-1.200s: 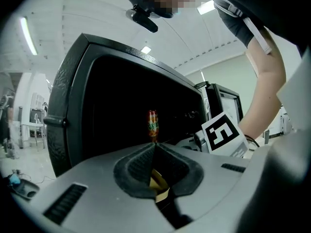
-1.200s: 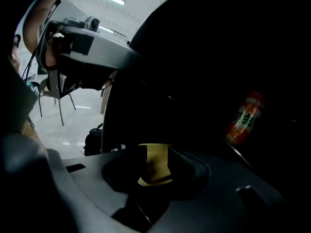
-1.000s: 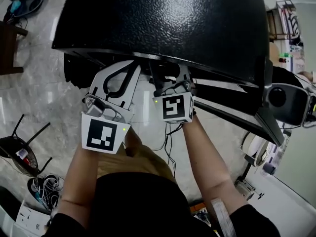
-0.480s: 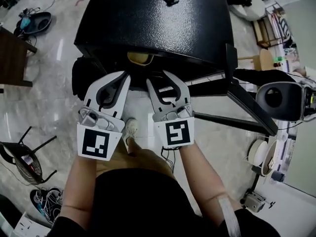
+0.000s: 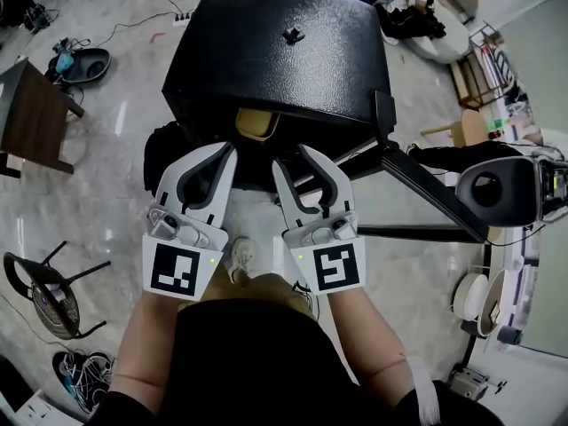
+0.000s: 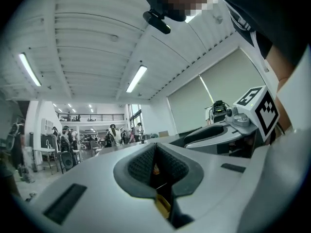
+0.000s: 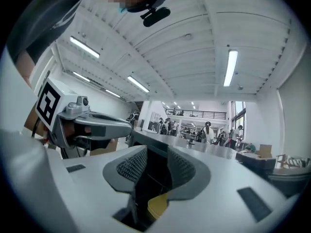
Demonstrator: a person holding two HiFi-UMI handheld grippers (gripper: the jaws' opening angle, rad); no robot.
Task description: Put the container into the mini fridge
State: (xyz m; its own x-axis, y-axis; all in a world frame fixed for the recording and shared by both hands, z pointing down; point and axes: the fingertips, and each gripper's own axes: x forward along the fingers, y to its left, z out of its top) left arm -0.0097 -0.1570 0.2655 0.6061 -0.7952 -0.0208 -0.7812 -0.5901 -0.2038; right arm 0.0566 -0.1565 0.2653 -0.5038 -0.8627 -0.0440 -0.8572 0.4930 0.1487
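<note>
In the head view a yellow container (image 5: 253,124) sits inside the black mini fridge (image 5: 284,51), just under its top front edge. The fridge door (image 5: 417,180) stands swung open to the right. Both grippers are held side by side in front of the opening, apart from the container. My left gripper (image 5: 226,149) has its pads together (image 6: 155,166) with nothing between them. My right gripper (image 5: 293,153) shows a gap between its pads (image 7: 156,166) and holds nothing. Most of the fridge's inside is hidden by its top.
A small black object (image 5: 290,35) lies on the fridge top. A wooden table (image 5: 31,118) and a black chair (image 5: 49,287) stand at the left. A black round device (image 5: 497,189) is at the right. Cables run over the floor, and my shoe (image 5: 238,260) is below the grippers.
Both grippers have drawn back out of the fridge opening toward me. The head view has pulled back, and the yellow container now shows inside the fridge.
</note>
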